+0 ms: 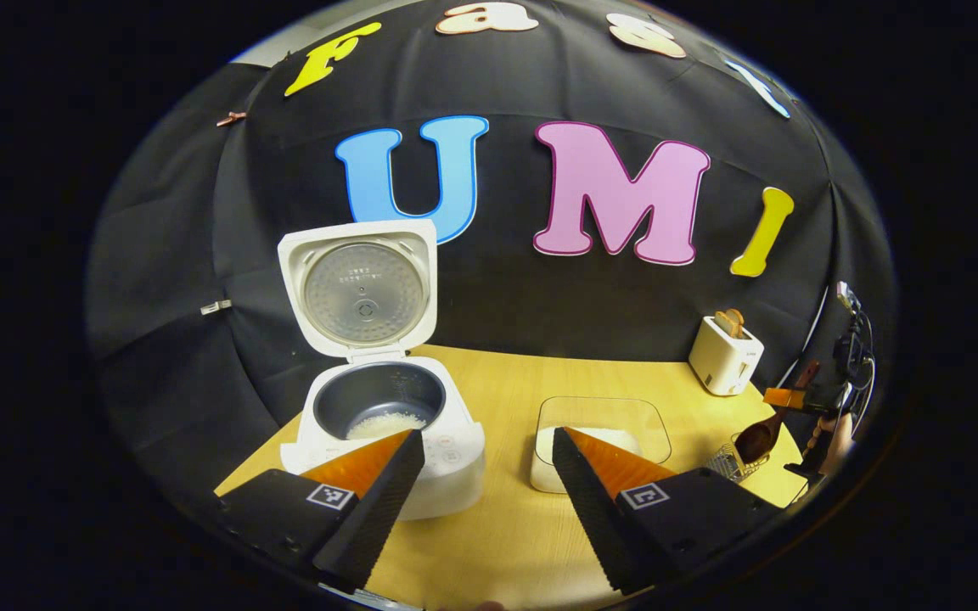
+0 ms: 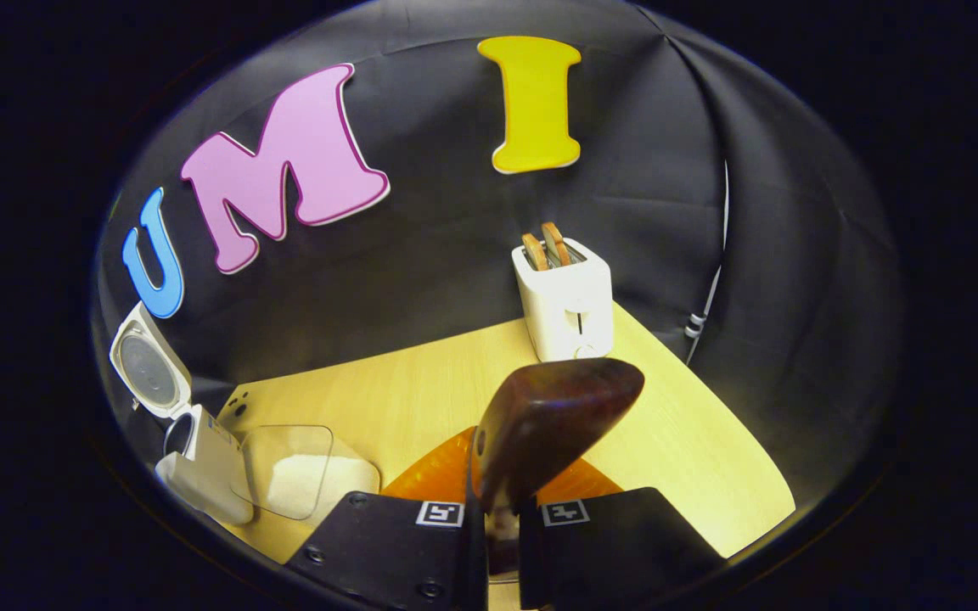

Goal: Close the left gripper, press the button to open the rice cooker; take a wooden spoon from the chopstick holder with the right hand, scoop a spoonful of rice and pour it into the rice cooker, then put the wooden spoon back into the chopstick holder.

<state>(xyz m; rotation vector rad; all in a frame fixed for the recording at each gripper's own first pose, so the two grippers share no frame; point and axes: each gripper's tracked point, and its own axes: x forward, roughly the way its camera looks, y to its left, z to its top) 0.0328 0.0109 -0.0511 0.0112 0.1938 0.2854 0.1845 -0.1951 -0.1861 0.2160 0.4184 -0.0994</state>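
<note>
The rice cooker [image 1: 383,416] stands on the near left of the bench [image 1: 506,390] with its lid [image 1: 359,284] up, and a patch of rice [image 1: 385,423] already lies in its pot. So the scoop-and-pour looks done, and the step in hand is judged to be the return of the wooden spoon [image 2: 540,424].

The right tongs [image 2: 502,518] are clamped on the spoon's handle, its bowl pointing up and away toward the toaster [image 2: 565,297]. The left tongs [image 1: 482,475] stand wide with nothing between them, hovering near the cooker and the clear rice box [image 1: 599,441].

The next move calls for bringing the spoon over the wire chopstick holder [image 1: 733,462] at the near right of the bench, lowering it in, then letting go.

The left gripper view shows the holder, with the spoon and the far-off right tongs just above it, and the rice inside the pot. The right gripper view shows the grip on the handle up close, and the 2 slices in the toaster.
</note>
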